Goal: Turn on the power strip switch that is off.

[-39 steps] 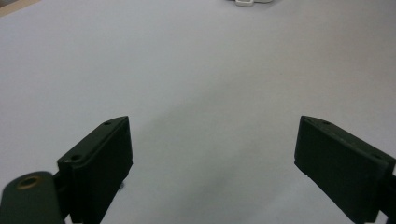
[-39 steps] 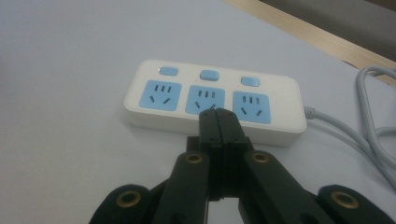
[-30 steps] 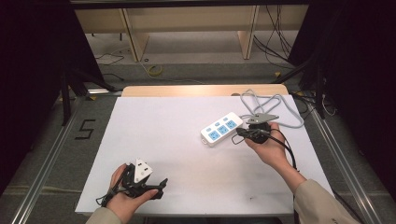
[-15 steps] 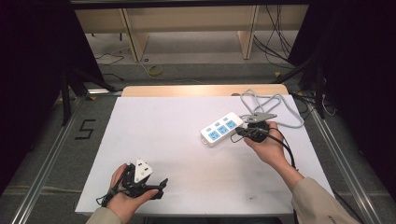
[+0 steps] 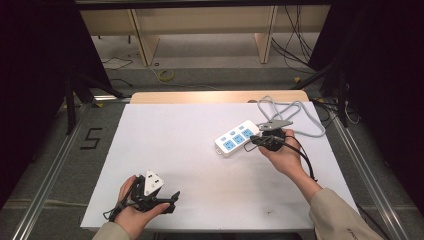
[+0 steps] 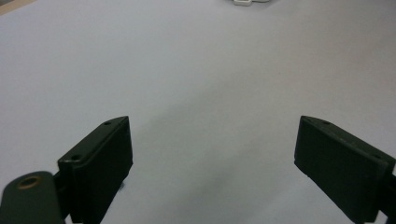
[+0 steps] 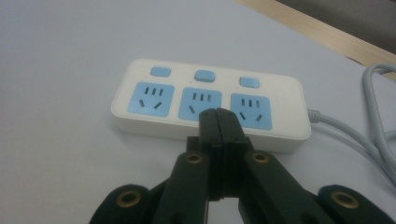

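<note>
A white power strip point(image 5: 236, 138) with three blue sockets and three blue switches lies on the white table top point(image 5: 190, 150), right of centre; its grey cord point(image 5: 295, 112) loops behind it. My right gripper point(image 5: 253, 141) hovers at the strip's near long side, jaws pressed together with nothing between them; in the right gripper view the strip point(image 7: 210, 102) lies just past the gripper point(image 7: 218, 115). My left gripper point(image 5: 172, 199) rests near the front left edge, jaws wide apart over bare table, and in the left gripper view it point(image 6: 212, 154) holds nothing.
A wooden strip point(image 5: 215, 96) borders the table's far edge. Cables point(image 5: 295, 45) trail on the floor behind, near shelving legs. A "5" mark point(image 5: 91, 138) is on the floor at the left. Black cable point(image 5: 305, 160) trails from the right gripper.
The right gripper has edged slightly closer to the power strip. The left gripper has stayed in place.
</note>
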The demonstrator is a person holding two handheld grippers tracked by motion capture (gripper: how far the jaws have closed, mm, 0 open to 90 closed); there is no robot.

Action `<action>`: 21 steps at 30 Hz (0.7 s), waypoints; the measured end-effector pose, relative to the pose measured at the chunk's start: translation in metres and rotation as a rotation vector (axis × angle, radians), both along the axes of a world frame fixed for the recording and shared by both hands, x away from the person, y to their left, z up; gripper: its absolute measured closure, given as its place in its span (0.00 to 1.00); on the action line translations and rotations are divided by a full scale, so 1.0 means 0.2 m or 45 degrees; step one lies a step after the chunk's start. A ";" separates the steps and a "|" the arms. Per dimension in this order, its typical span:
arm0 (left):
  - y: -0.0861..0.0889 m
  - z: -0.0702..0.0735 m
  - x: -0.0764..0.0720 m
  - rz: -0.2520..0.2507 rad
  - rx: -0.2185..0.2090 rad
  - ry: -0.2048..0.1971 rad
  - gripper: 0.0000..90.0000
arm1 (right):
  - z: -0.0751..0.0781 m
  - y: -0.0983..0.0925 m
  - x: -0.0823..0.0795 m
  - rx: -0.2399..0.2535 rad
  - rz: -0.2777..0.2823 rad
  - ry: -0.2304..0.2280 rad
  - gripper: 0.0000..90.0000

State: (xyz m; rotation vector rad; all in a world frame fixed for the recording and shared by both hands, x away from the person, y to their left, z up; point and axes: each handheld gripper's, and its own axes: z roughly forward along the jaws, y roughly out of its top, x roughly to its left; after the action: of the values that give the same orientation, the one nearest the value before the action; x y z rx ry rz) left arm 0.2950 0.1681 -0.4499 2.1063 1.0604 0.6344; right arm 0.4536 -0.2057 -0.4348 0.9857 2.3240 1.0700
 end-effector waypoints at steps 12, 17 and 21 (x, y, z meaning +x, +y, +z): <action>0.00 0.00 0.00 0.000 -0.003 0.000 0.12 | 0.00 0.02 0.03 -0.003 -0.002 0.003 1.00; 0.00 0.00 0.00 0.000 -0.005 0.000 0.12 | 0.00 0.02 0.04 -0.003 -0.008 0.011 1.00; 0.00 0.00 0.00 0.000 -0.002 0.001 0.12 | -0.01 0.02 0.05 -0.003 -0.012 0.019 1.00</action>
State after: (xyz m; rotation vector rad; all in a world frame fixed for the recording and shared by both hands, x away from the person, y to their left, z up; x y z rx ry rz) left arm 0.2948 0.1677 -0.4501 2.1053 1.0614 0.6323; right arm 0.4645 -0.2022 -0.4359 1.0056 2.3296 1.0594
